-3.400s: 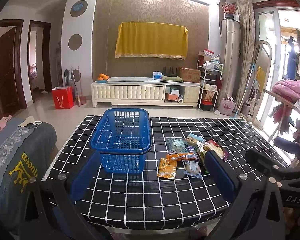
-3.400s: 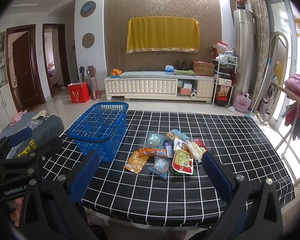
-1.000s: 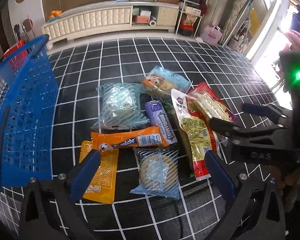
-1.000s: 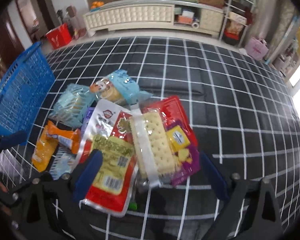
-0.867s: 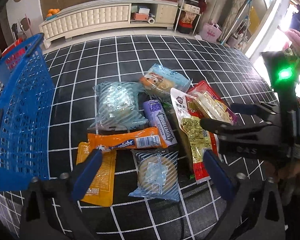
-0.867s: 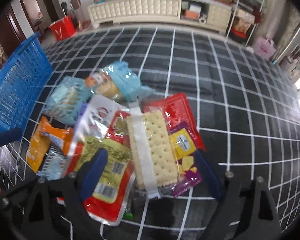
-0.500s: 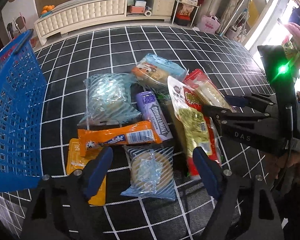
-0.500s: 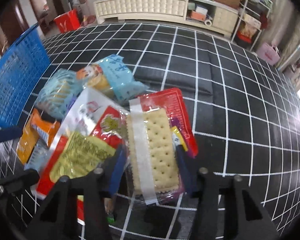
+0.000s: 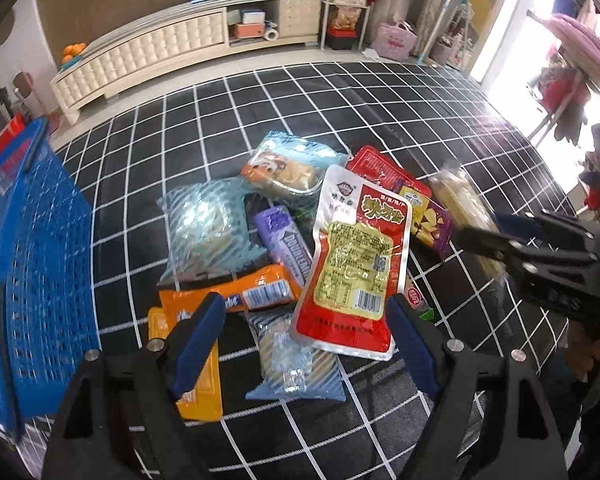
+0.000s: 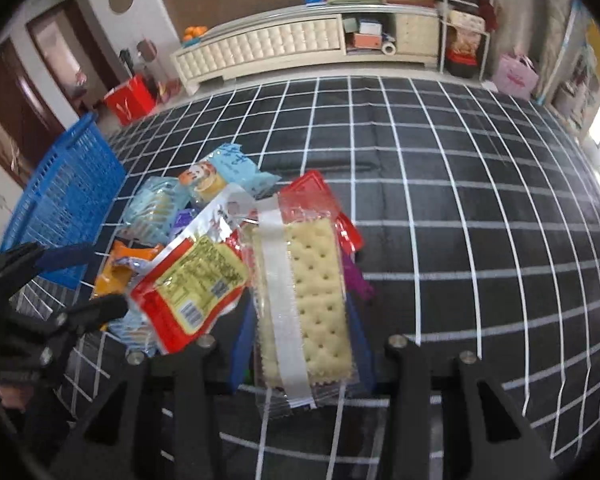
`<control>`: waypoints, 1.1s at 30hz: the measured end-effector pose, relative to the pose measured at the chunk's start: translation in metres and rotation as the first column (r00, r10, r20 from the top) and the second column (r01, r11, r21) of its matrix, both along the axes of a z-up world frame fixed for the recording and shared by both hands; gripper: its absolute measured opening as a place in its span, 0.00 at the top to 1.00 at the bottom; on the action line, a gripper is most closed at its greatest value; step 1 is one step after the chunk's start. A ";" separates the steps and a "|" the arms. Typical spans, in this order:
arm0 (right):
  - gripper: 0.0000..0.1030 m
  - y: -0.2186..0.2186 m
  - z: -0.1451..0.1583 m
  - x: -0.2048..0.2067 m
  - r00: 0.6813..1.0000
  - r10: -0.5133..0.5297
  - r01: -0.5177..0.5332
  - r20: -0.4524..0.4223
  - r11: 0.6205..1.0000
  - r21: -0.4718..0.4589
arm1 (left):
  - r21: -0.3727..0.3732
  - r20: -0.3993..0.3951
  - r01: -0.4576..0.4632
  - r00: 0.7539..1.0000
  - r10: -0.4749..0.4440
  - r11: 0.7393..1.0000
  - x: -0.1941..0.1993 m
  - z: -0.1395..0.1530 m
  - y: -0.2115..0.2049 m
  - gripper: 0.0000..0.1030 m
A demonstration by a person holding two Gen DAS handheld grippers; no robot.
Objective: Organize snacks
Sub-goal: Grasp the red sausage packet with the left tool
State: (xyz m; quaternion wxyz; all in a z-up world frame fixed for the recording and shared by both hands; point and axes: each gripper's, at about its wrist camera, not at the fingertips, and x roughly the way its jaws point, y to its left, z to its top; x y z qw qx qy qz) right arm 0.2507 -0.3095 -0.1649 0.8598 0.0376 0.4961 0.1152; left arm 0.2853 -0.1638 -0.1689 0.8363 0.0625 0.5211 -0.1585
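Right claw (image 10: 300,344) clamped shut on something, left claw (image 9: 306,328) spread wide, low, angled downward

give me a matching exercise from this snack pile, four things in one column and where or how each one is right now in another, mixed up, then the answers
Things
1. cracker pack
2. blue basket
3. red and yellow pouch
4. left gripper

Places or states
A. open, hanging over the pile
B. clamped between the right gripper's fingers
C. standing at the left edge of the pile
D. lying on top of the other snacks, between the open fingers

Pairs: 1-B, 2-C, 3-D, 4-A
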 end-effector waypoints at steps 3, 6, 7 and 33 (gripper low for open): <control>0.53 -0.005 -0.001 -0.006 0.999 -0.036 0.036 -0.010 0.998 0.043 | 0.011 -0.011 0.066 0.998 -0.066 0.998 0.009 -0.003 -0.009 0.22; 0.53 -0.008 -0.002 -0.013 0.997 -0.070 0.072 -0.019 0.994 0.083 | 0.022 -0.040 0.112 0.993 -0.112 0.993 0.021 -0.012 -0.018 0.22; 0.53 -0.007 -0.003 -0.014 0.997 -0.078 0.080 -0.022 0.992 0.096 | 0.023 -0.046 0.132 0.990 -0.131 0.991 0.025 -0.015 -0.021 0.22; 0.53 -0.013 -0.020 -0.021 0.992 -0.108 0.117 -0.059 0.978 0.171 | -0.081 -0.118 0.254 0.958 -0.263 0.964 0.041 -0.037 -0.061 0.99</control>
